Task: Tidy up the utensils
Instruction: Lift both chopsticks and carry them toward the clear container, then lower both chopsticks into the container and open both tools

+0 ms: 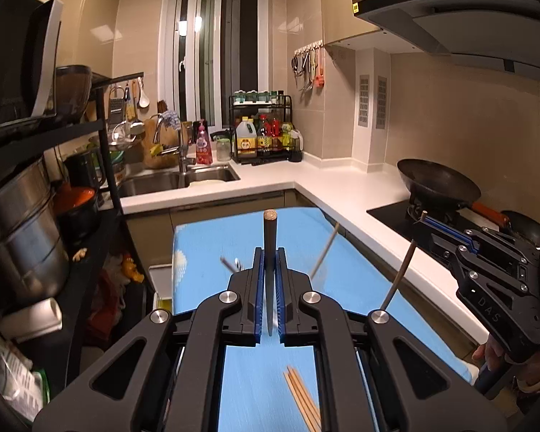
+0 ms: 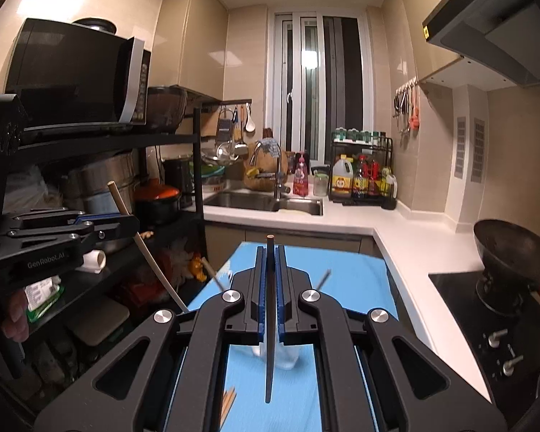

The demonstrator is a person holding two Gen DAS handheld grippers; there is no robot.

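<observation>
My left gripper (image 1: 269,252) is shut on a dark chopstick (image 1: 269,241) held upright above the blue mat (image 1: 205,252); it also shows at the left of the right wrist view (image 2: 100,221), where the chopstick looks light (image 2: 151,252). My right gripper (image 2: 269,252) is shut on another dark chopstick (image 2: 269,324), its tip over a clear glass (image 2: 288,356). The right gripper shows at the right of the left wrist view (image 1: 446,230) with its chopstick (image 1: 399,273). Other chopsticks (image 1: 324,248) stand slanted behind the fingers. Several light wooden chopsticks (image 1: 302,399) lie on the mat.
A white L-shaped counter (image 1: 342,187) runs behind and to the right, with a sink (image 1: 176,176), a bottle rack (image 1: 262,133) and a wok (image 1: 435,180) on the hob. A black shelf (image 1: 100,165) with pots and a microwave (image 2: 75,72) stands left.
</observation>
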